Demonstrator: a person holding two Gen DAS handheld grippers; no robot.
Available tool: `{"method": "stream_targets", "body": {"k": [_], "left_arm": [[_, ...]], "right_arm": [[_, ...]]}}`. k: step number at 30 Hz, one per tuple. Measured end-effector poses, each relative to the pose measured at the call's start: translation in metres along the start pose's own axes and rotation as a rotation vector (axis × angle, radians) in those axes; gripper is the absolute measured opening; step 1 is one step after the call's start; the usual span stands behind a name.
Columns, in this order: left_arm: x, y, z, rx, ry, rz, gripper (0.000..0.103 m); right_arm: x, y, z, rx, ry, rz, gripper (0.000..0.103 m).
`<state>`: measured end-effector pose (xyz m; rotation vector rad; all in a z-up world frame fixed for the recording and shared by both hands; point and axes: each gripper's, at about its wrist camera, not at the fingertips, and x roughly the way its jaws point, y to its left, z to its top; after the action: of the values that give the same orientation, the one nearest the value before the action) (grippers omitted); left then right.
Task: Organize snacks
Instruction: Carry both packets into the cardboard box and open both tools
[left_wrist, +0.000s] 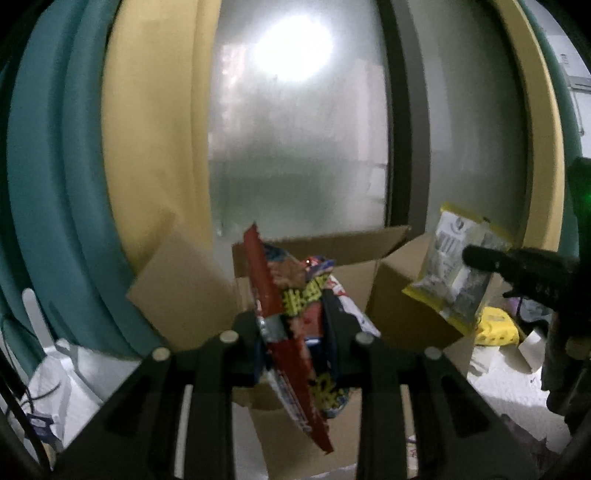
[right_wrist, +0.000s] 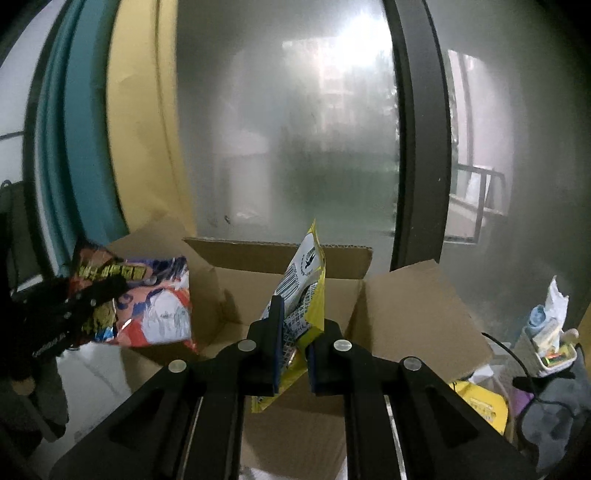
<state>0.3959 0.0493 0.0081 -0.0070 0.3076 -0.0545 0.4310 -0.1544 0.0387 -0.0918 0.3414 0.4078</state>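
Holding one packet apiece, both grippers face an open brown cardboard box (right_wrist: 288, 291) whose flaps stand spread before a frosted glass door; left gripper (left_wrist: 295, 332): jaws pinching a red crinkled foil snack packet with yellow lettering (left_wrist: 291, 314), gripped near its middle, long axis upright and leaning, top seam above the jaws, lower end hanging below them; right gripper (right_wrist: 295, 347): jaws pinching a yellow-edged white snack pouch with a barcode (right_wrist: 304, 280), held edge-on, long axis upright, tilted slightly right; both packets in the air, neither inside the box as yet; box: cavity directly ahead of and below each gripper, the right pouch hanging over the near part of the opening, the red packet by the left flap as the right wrist view shows it; judged nearer: the right hand, its pouch already lined up with the cavity; judged next: carry forward and lower, then release, the upright axis suiting a drop between the flaps; also present: a yellow wrapped pack (left_wrist: 496, 326) lying right of the box, on what seems to be the floor; a small container of oddments (right_wrist: 554, 350) at far right; teal and yellow curtain-like bands (left_wrist: 110, 147) left of the door.
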Motion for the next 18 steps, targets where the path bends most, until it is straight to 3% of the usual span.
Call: {"method": "stream_targets", "body": {"k": [5, 7, 8, 9, 11, 18], "left_arm": [[0.017, 0.005, 0.0, -0.048, 0.048, 0.007, 0.03], [0.017, 0.007, 0.002, -0.052, 0.038, 0.016, 0.036], [0.014, 0.009, 0.003, -0.059, 0.031, 0.013, 0.047], [0.012, 0.011, 0.003, -0.067, 0.025, 0.009, 0.049], [0.004, 0.012, 0.007, -0.074, 0.019, 0.004, 0.05], [-0.044, 0.017, 0.01, -0.092, -0.025, 0.007, 0.057]], "right_arm": [[0.024, -0.003, -0.001, 0.008, 0.047, -0.006, 0.013], [0.028, 0.0, -0.002, -0.001, 0.061, -0.014, 0.017], [0.03, 0.0, -0.001, -0.006, 0.064, -0.019, 0.026], [0.03, 0.002, 0.0, -0.014, 0.063, -0.031, 0.045], [0.025, 0.003, 0.001, -0.013, 0.058, -0.04, 0.066], [-0.01, 0.015, -0.003, 0.0, 0.041, -0.036, 0.066]]}}
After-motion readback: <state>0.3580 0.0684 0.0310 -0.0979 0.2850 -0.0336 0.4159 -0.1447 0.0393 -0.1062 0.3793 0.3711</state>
